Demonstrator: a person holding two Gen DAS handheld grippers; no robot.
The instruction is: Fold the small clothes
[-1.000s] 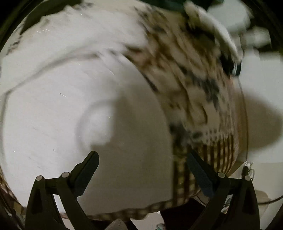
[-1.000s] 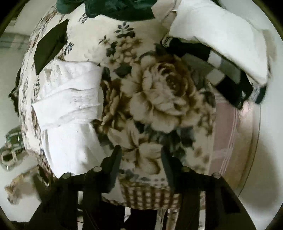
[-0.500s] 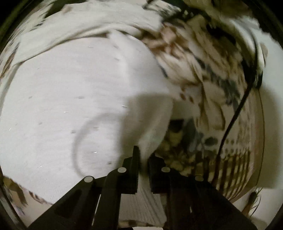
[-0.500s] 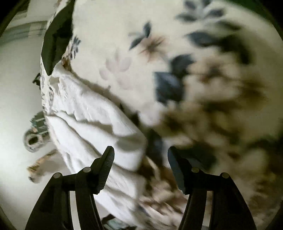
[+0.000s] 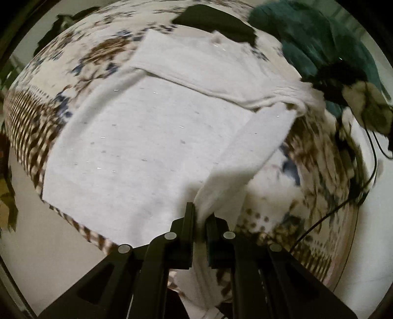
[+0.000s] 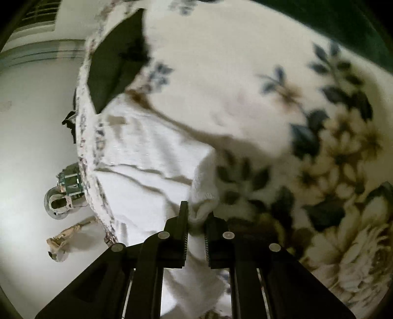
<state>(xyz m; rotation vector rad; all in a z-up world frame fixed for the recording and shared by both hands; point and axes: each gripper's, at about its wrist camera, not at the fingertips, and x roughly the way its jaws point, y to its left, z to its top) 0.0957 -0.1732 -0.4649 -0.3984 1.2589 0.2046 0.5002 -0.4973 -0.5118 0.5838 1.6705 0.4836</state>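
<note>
A white garment (image 5: 152, 137) lies spread on a floral tablecloth (image 5: 319, 157). My left gripper (image 5: 200, 216) is shut on the garment's right edge, which rises in a lifted fold (image 5: 248, 157) above the cloth. In the right wrist view the same white garment (image 6: 152, 166) lies at the table's left side. My right gripper (image 6: 196, 216) is shut on a bunched white corner (image 6: 205, 198) of it. The floral cloth (image 6: 307, 147) fills the right of that view.
A dark green garment (image 5: 319, 41) and a black piece (image 5: 213, 22) lie at the far side. A black cable (image 5: 331, 211) runs over the table's right edge. A black piece (image 6: 115, 66) lies far left. A metal object (image 6: 63, 193) sits on the floor.
My left gripper closed on the garment's edge and lifted it, pulling back. My right gripper moved in to the white garment and closed on its corner.
</note>
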